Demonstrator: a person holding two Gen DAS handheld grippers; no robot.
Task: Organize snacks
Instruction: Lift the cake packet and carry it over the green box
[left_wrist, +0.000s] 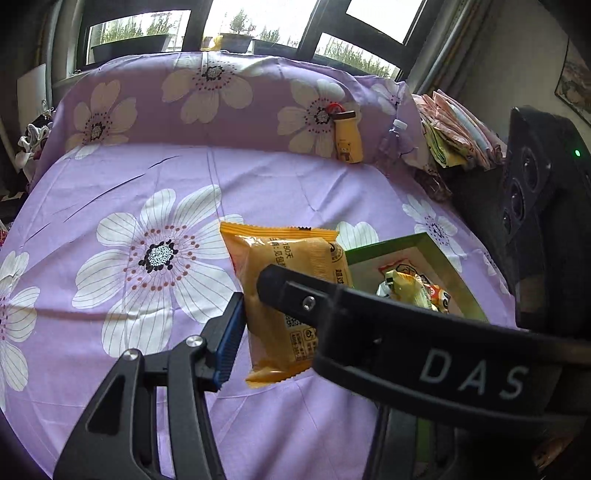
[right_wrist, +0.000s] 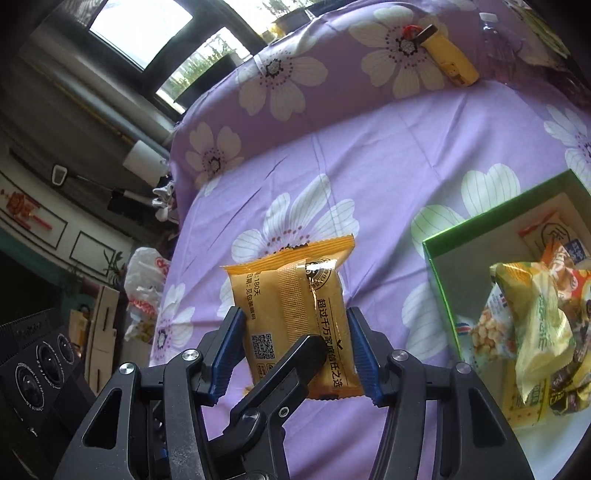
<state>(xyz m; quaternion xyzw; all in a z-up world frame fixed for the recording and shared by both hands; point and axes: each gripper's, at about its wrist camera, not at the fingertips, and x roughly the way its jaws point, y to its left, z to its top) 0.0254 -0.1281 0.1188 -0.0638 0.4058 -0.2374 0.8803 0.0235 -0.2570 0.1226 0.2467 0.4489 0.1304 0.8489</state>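
An orange snack packet (left_wrist: 284, 295) (right_wrist: 295, 314) is held above the purple flowered bedsheet (left_wrist: 147, 184). In the right wrist view, my right gripper (right_wrist: 295, 354) has its blue pads against both sides of the packet. A black finger of the other gripper (right_wrist: 280, 376) crosses in front of the packet. In the left wrist view, my left gripper (left_wrist: 255, 306) has one blue pad (left_wrist: 229, 339) at the packet's left edge and the right gripper's black body (left_wrist: 424, 354) covers its right side. A green box (left_wrist: 417, 273) (right_wrist: 439, 280) with several snack packets lies to the right.
A yellow bottle (left_wrist: 347, 136) (right_wrist: 450, 59) and a clear plastic bottle (left_wrist: 395, 140) lean on the flowered pillow at the back. Folded cloths (left_wrist: 454, 125) are stacked at the far right. A black camera unit (right_wrist: 33, 365) stands at the left.
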